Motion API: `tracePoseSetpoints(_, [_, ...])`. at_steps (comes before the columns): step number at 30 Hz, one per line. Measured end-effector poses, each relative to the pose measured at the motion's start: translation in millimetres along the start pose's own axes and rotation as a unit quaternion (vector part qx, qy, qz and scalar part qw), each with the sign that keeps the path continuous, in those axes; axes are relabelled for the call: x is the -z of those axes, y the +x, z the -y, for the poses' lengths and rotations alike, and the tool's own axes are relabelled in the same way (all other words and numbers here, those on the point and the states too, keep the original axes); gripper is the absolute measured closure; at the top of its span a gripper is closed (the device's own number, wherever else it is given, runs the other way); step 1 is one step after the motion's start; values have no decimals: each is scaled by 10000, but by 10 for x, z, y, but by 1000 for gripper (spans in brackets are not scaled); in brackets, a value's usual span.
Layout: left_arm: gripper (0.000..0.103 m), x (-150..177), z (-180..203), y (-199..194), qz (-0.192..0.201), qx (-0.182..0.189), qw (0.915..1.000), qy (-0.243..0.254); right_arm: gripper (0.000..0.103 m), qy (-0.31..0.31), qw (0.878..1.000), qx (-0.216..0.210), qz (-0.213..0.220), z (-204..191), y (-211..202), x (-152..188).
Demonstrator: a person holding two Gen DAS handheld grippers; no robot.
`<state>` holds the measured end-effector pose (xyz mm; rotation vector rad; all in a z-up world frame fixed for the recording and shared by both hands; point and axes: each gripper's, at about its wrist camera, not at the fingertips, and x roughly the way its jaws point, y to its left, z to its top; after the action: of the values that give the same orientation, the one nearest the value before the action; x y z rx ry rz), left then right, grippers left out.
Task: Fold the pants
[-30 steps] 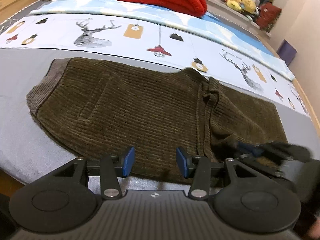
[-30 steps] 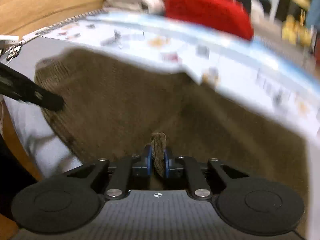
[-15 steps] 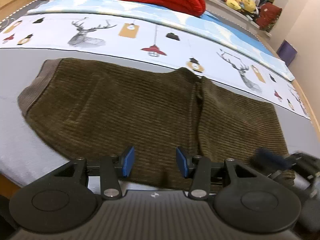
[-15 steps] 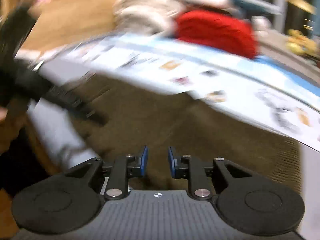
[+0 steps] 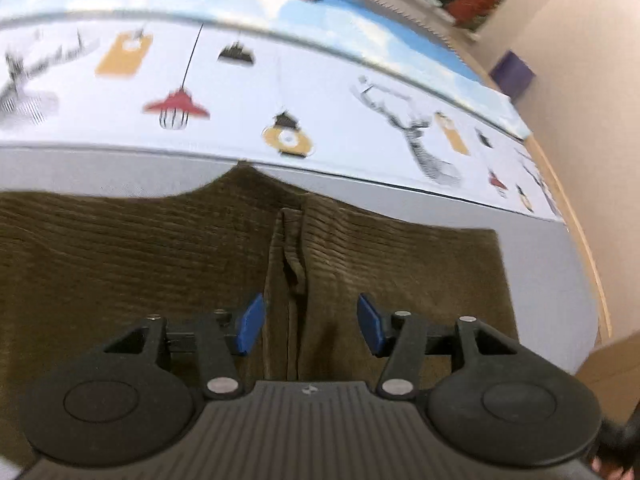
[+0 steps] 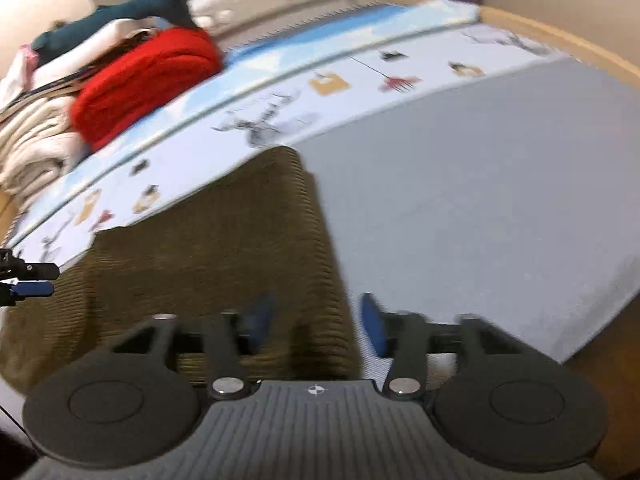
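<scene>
The brown corduroy pants [image 5: 160, 248] lie flat on the grey bed sheet [image 5: 536, 248], folded over once, with a raised crease [image 5: 292, 256] running toward me. My left gripper [image 5: 308, 326] is open and empty, low over the pants, straddling that crease. In the right wrist view the pants [image 6: 224, 256] end at a straight right edge. My right gripper [image 6: 316, 320] is open and empty over that edge, one fingertip above the cloth and the other above bare sheet. The left gripper's fingers [image 6: 28, 280] show at the far left there.
A patterned blue-and-white bed cover [image 5: 280, 92] runs behind the pants. A red blanket [image 6: 148, 80] and folded pale bedding [image 6: 28, 148] sit at the back. The wooden bed frame [image 6: 560, 44] bounds the mattress, and floor [image 6: 612, 344] shows past the near right corner.
My right gripper let go of the pants fold, opened, and swung right to the pants' right edge. My left gripper moved in closer and right, over the centre crease.
</scene>
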<state>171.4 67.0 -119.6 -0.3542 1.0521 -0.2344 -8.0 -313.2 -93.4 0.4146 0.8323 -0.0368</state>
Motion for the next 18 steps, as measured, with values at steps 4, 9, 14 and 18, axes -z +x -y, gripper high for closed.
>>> tracePoseSetpoints(4, [37, -154, -156, 462, -328, 39, 9984, -465, 43, 581, 9969, -76, -517, 176, 306, 81])
tracePoseSetpoints(9, [71, -173, -78, 619, -270, 159, 9994, 116, 66, 268, 9986, -224, -408, 90, 367, 111])
tracePoseSetpoints(14, [86, -266, -57, 210, 556, 689, 9960, 111, 103, 304, 9983, 54, 489, 50, 60, -8])
tracePoseSetpoints(18, [71, -247, -93, 532, 248, -215, 9984, 460, 103, 926, 9914, 918, -139, 421, 337, 13])
